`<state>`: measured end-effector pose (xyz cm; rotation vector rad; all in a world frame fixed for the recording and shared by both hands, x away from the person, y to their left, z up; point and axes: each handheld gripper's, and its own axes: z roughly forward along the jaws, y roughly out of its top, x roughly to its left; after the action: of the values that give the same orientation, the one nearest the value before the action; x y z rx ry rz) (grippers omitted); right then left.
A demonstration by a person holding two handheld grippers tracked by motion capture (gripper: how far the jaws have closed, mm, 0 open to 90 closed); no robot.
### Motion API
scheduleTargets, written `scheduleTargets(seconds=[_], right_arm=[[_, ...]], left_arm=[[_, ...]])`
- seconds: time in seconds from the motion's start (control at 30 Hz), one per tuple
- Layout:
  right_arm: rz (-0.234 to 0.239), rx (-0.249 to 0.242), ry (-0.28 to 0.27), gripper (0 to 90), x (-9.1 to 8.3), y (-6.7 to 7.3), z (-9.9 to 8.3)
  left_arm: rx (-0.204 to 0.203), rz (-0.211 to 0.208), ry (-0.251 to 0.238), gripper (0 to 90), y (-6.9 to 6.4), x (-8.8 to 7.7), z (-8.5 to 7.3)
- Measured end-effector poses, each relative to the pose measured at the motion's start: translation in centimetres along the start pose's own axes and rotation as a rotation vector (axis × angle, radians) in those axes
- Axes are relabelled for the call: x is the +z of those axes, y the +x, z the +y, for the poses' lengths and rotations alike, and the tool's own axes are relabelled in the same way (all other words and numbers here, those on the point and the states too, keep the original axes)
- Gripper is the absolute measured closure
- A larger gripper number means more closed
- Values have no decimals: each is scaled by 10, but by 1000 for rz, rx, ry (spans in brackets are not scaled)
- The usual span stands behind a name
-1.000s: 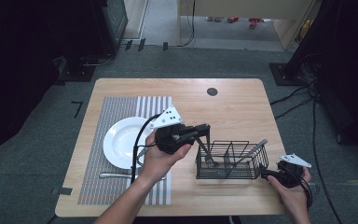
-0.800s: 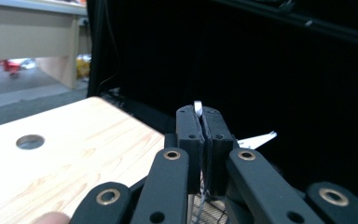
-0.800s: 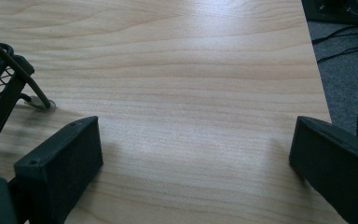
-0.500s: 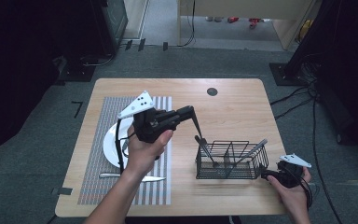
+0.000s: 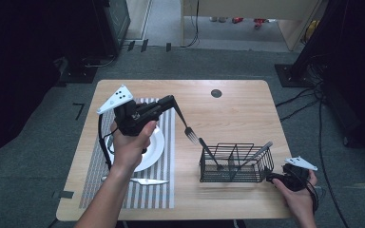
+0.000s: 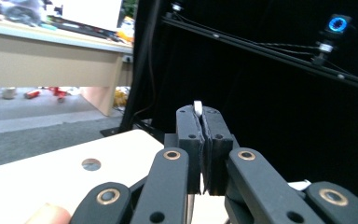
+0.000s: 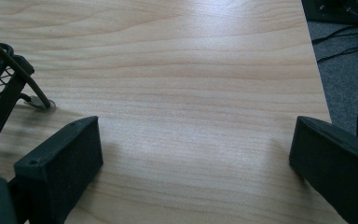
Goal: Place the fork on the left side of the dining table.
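My left gripper is raised over the striped placemat, shut on the handle end of a silver fork. The fork hangs slanting down to the right, its tines just left of and above the black wire basket. In the left gripper view the jaws are pressed together on the fork's pale handle tip. My right gripper rests low on the table at the basket's right end. Its jaws stand wide open over bare wood, with the basket's corner to their left.
A white plate lies on the placemat under my left hand, with a knife in front of it. Two utensils stick up out of the basket. The wooden table has a dark round grommet near its far edge.
My left gripper has lifted the fork out of the basket and carried it up and to the left over the placemat. The right gripper has stayed put.
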<state>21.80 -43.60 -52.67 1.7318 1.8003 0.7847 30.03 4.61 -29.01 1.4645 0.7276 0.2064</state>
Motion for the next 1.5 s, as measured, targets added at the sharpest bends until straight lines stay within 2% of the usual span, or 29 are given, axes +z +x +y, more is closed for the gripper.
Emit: scheduleTargets(seconds=[0.2, 0.63, 0.73, 0.93, 1.1, 1.2, 1.33, 1.5], right_arm=[[0, 1, 0, 26, 0, 0, 0], [-1, 2, 0, 26, 0, 0, 0], [0, 0, 1, 26, 0, 0, 0], [0, 1, 1, 26, 0, 0, 0], [0, 1, 1, 26, 0, 0, 0], [0, 1, 1, 26, 0, 0, 0], [-1, 1, 1, 26, 0, 0, 0], [-1, 1, 1, 26, 0, 0, 0]], left_arm=[[-47, 59, -32, 891, 26, -4, -5], [-135, 232, -91, 892, 88, -7, -26], [-181, 244, -108, 892, 102, -7, -33], [-224, 273, -192, 893, 124, -9, -48], [-256, 298, -207, 892, 141, -9, -58], [-318, 309, -265, 892, 153, -10, -68], [-344, 365, -245, 891, 168, -8, -77], [-426, 406, -266, 891, 186, -9, -91]])
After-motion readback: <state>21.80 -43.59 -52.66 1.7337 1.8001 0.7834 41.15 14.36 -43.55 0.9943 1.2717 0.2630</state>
